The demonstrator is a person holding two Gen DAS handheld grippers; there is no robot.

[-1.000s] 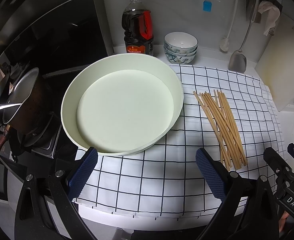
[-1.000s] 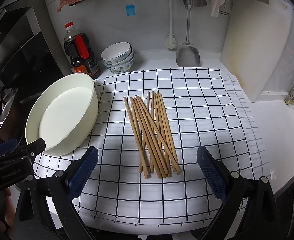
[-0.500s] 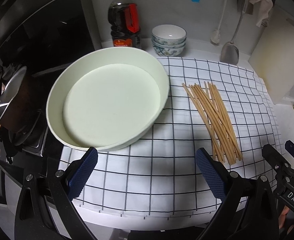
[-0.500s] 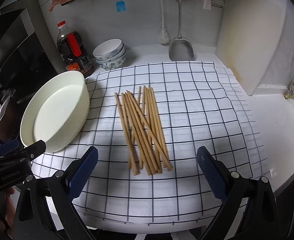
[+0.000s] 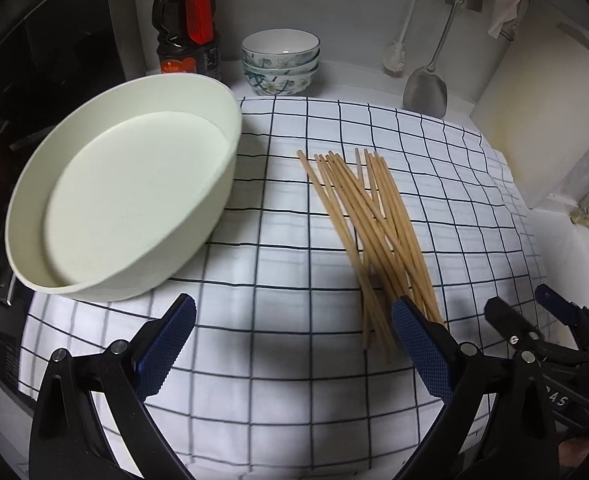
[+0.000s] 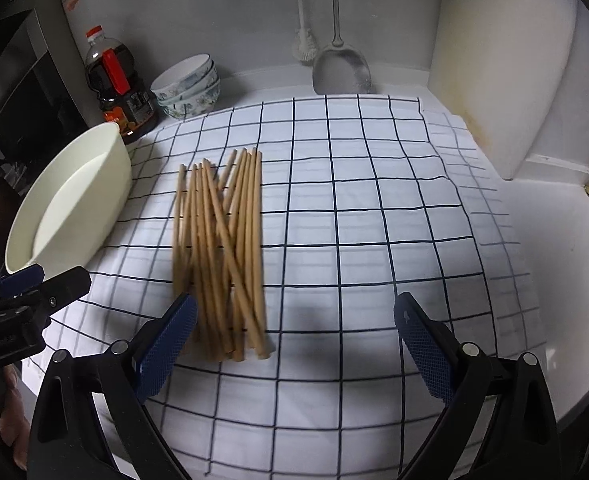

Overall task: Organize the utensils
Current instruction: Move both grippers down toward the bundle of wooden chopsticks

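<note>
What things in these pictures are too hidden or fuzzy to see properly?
- Chopsticks: near tips hidden behind the left gripper in the left wrist view.
- Chopsticks, right wrist view: motion-blurred, so uncountable.
- Bottle: cap cut off by the top edge; label too small.
- Spatula: handle top cut off.

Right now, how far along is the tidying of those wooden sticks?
Barely begun. Done: nothing visible; the round cream tray holds nothing. In hand: nothing; the left gripper and right gripper are both open, low over the checked cloth near the chopsticks. Left: gathering the loose, crossed pile.
</note>
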